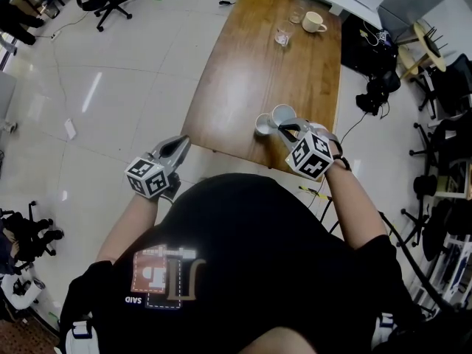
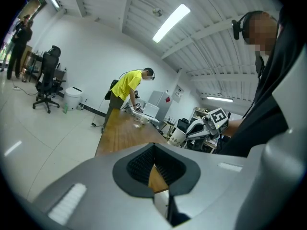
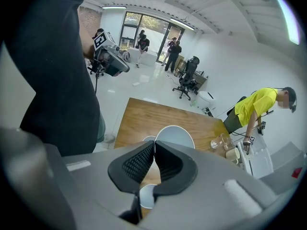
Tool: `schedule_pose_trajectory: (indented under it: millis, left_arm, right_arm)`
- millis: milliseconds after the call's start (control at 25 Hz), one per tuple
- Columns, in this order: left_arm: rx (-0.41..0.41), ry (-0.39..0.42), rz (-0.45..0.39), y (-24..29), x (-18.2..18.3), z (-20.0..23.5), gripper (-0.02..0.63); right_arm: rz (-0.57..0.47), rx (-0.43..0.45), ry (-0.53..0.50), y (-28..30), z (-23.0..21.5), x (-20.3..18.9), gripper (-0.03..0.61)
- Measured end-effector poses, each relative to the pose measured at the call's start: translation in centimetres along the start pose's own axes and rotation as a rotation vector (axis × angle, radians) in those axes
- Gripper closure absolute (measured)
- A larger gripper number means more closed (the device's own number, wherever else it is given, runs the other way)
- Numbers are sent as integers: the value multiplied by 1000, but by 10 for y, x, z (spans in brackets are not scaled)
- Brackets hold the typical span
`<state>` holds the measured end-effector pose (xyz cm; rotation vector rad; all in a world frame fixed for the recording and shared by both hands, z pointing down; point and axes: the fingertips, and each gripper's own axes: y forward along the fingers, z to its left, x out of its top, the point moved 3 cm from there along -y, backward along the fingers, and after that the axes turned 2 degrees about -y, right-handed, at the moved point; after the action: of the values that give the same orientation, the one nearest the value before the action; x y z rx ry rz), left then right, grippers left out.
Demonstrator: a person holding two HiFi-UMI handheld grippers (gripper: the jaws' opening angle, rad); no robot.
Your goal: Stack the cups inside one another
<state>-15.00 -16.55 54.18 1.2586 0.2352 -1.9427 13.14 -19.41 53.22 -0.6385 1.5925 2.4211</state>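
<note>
Both jaws of the left gripper are drawn together. Their ribbed pads meet at the tips with nothing between them, and only a slit of the wooden table shows through the hollow behind the pads. This gripper hangs off the table's near left corner, over the pale floor, well apart from the cups.

To its right, close to the table's near edge, are two white cups side by side. The smaller cup is round and plain, with a greyish inside. It stands upright on the wood just left of the right gripper's tips, touching or all but touching its neighbour. The wider cup is also white, with a thin rim and a pale bluish inside, its mouth turned up toward the head camera. From the left gripper's side it shows a tapered white wall with dark print too small to read.

The right gripper is closed to a hairline at the tips, and that hairline sits on the near edge of the wider cup's rim, so the jaws pinch its wall. In the right gripper view the cup's round mouth rises just beyond and to the right of the tips, while the smaller cup's rim peeps out just to their left. Whether the wider cup's base rests on the table cannot be told.

Far beyond the right gripper, at the table's other end, stand a cream mug and a clear glass.
</note>
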Motion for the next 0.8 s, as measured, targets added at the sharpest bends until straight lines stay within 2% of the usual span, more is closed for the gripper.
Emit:
schedule_pose_trajectory:
  millis: [200, 520, 800]
  left_arm:
    - [-16, 5, 4, 8, 1, -2, 613]
    - [-27, 7, 9, 14, 1, -6, 612]
    - [-38, 12, 17, 19, 1, -8, 612]
  right_arm:
    - [20, -18, 21, -8, -6, -19, 554]
    - [92, -30, 67, -23, -2, -71, 554]
    - [127, -31, 83, -29, 1, -96, 554]
